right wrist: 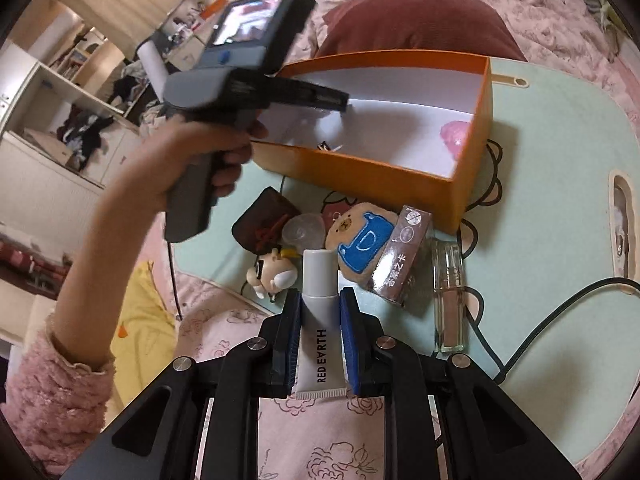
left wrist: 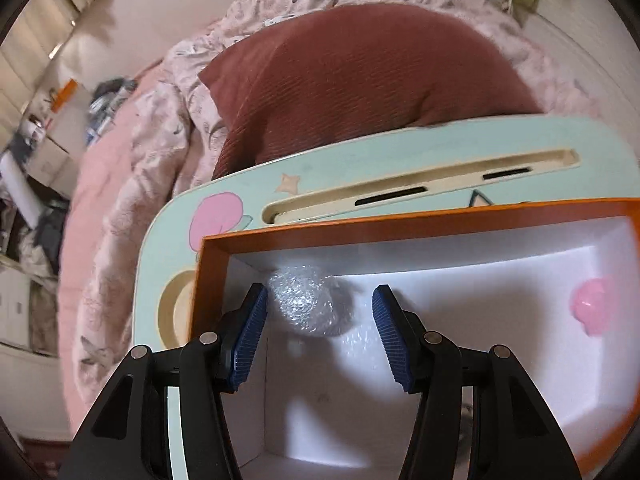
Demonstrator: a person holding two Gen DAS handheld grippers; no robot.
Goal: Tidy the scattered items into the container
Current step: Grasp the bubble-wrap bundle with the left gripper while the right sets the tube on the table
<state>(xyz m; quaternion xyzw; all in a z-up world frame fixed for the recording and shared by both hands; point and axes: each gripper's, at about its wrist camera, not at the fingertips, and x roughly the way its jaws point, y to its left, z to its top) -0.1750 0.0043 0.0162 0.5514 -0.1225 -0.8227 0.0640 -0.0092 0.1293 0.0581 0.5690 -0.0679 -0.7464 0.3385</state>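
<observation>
Right hand-held gripper (right wrist: 320,316) clamping tube (right wrist: 319,304), left view only box (left wrist: 400,228)

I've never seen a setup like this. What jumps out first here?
The orange box on the pale green lap table, with a pink blob and a bubble-wrap ball inside. The right claw grips a white tube, while the left claw hangs open over the box.
</observation>
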